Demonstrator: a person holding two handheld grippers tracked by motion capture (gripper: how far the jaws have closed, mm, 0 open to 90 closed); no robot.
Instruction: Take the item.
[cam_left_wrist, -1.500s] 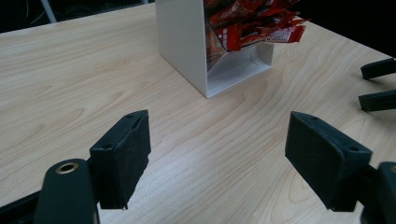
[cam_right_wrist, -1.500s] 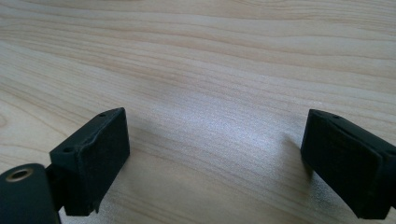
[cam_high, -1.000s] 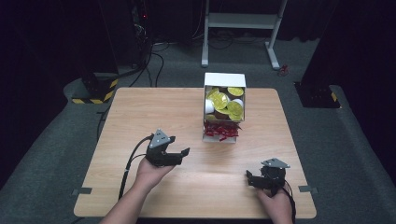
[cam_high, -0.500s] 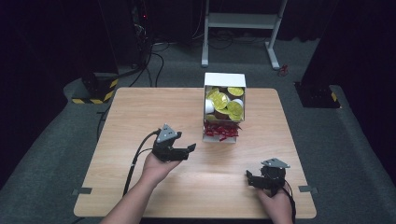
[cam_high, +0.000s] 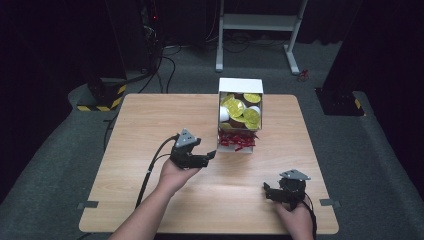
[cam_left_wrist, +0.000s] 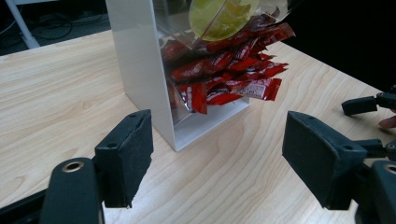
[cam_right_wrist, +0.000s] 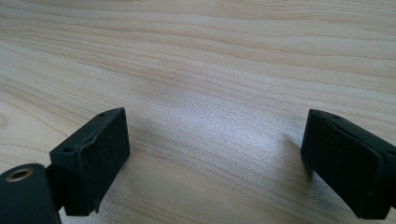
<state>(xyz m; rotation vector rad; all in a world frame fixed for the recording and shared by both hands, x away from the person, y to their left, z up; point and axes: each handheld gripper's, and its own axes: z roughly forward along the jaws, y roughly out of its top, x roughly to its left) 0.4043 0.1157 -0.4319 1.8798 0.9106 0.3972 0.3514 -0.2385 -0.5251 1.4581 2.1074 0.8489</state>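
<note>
Wooden and pale, the table (cam_high: 150, 125) is seen with the left gripper (cam_high: 205, 159) held just beside the white box (cam_high: 239, 86), its jaws wide with nothing between them. Shiny red packets (cam_left_wrist: 224, 77) are piled at the box's low opening, under round yellow lids (cam_high: 235, 107). It looks like a reach; next one packet must be pinched, while the right gripper (cam_high: 270, 192), also wide and empty, is kept low near the front edge.

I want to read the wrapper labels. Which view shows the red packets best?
The left gripper view: the red packets lie close, stacked in the white dispenser. The high view shows them as a small red patch.
</note>
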